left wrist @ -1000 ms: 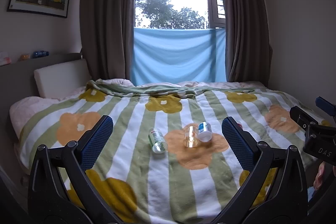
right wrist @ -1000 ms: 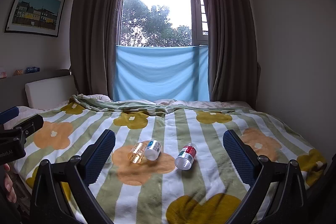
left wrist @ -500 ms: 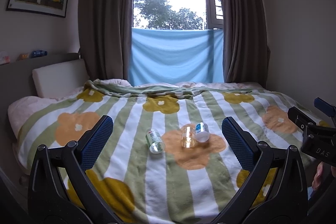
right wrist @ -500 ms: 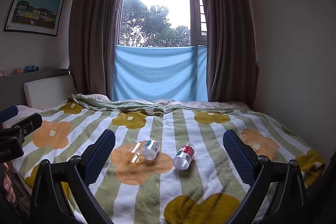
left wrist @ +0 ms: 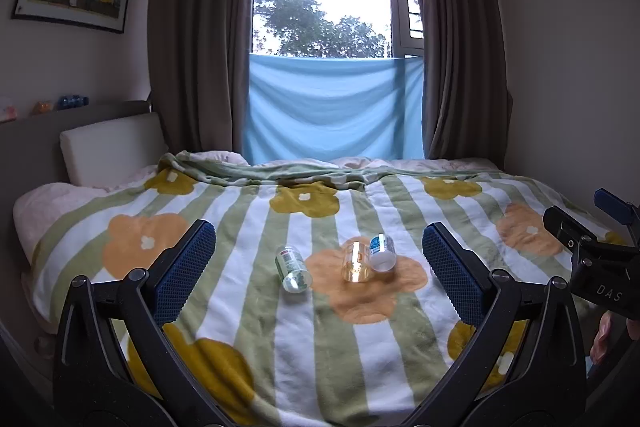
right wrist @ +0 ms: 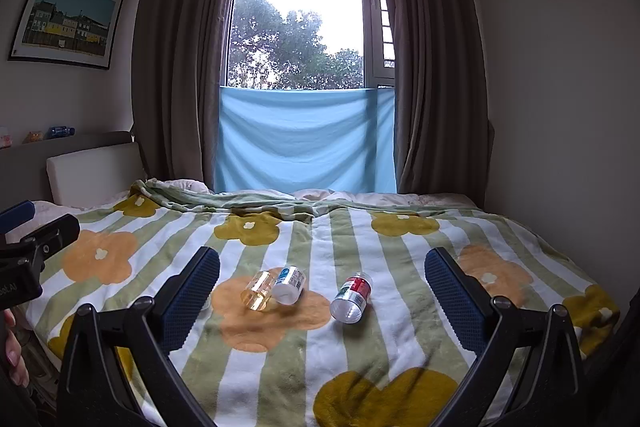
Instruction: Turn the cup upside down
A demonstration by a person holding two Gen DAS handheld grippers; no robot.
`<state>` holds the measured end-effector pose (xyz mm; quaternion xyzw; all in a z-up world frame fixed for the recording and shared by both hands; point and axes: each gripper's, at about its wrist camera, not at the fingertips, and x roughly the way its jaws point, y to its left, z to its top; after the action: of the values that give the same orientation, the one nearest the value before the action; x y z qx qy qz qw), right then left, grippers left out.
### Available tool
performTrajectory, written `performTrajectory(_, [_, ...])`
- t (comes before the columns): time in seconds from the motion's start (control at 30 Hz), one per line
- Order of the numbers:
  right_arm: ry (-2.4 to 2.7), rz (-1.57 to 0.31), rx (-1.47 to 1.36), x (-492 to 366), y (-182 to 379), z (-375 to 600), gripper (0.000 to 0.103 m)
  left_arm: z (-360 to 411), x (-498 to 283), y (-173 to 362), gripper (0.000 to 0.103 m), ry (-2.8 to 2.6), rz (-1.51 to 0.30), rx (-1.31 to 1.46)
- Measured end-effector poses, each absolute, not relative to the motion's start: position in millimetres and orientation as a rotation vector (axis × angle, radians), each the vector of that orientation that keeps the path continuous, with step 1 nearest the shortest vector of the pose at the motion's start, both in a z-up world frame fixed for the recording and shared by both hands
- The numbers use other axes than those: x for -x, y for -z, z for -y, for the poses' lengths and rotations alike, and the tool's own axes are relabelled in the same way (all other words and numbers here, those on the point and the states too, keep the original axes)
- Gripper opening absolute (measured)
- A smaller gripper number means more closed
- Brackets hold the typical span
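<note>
Three small cups lie on their sides on the flower-patterned blanket (left wrist: 256, 307): a green-labelled cup (left wrist: 293, 268), an amber see-through cup (left wrist: 355, 262) and a blue-labelled cup (left wrist: 382, 251) touching it. The right wrist view shows the amber cup (right wrist: 258, 291), the blue-labelled cup (right wrist: 290, 285) and a red-labelled cup (right wrist: 352, 298), also on its side. My left gripper (left wrist: 317, 233) is open, well short of the cups and holding nothing. My right gripper (right wrist: 322, 255) is open too, with nothing between its fingers. Each gripper shows at the edge of the other's view.
The bed fills the room between the walls. A white pillow (left wrist: 112, 147) and headboard shelf are at the left. Grey curtains (left wrist: 196, 39) and a blue cloth (left wrist: 332, 107) hang at the window beyond. A person's fingers (left wrist: 600, 339) show at the lower right.
Both views have drifted only slightly, with the cups sliding a little left in the left wrist view. The cups have not moved on the blanket and both grippers stay open.
</note>
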<state>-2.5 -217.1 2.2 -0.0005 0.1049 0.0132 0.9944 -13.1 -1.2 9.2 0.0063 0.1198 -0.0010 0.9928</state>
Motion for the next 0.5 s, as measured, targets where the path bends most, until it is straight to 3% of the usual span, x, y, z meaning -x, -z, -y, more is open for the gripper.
performTrajectory(0.5, [-0.028,-0.211,0.004,2.5,-2.2,216.5,0.102,4.8,13.0,-8.9,0.103,0.001,-0.241,-0.014])
